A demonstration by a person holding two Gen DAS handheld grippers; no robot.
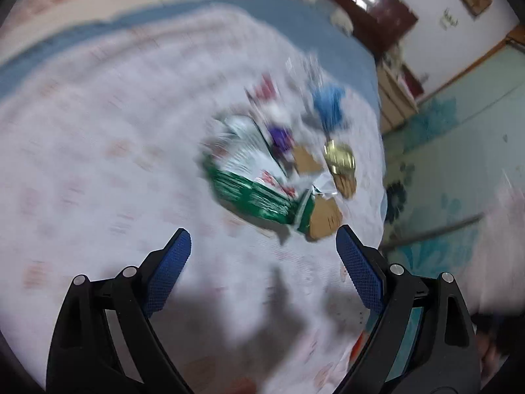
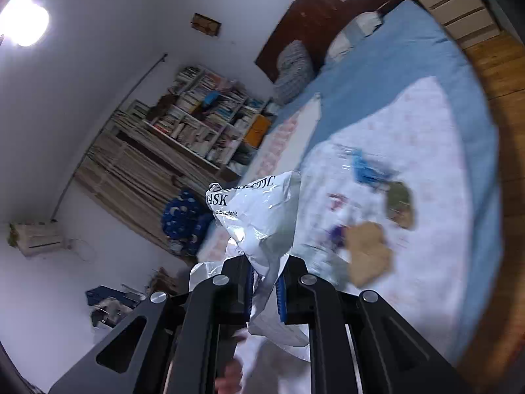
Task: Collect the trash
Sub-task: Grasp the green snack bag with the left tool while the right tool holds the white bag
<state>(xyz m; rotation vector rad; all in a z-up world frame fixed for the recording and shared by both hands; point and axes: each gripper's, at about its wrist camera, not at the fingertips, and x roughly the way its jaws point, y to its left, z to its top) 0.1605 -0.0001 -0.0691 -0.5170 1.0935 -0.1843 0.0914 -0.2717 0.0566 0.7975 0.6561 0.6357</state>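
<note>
Trash (image 1: 282,164) sits heaped at the frame's centre-right on the bed (image 1: 98,151): a green packet (image 1: 256,197), cardboard scraps (image 1: 325,220), a gold lid (image 1: 339,157), something blue (image 1: 328,105), all blurred. Left hand-held gripper (image 1: 264,246) hangs over it, fingers spread wide, nothing held. Right hand-held gripper (image 2: 264,282) is pinched tight on a white plastic bag (image 2: 259,220), low centre of its view. Risk, I'd say: the bag's mouth looks crumpled, so dropped pieces could miss it, and thin plastic may slip from the pads. Soft quilt may also bunch up under a grab. Around it: a blue sheet (image 2: 393,52), dark headboard (image 2: 311,13), bookshelf (image 2: 203,115) upper left, wooden floor (image 2: 492,65) right.
</note>
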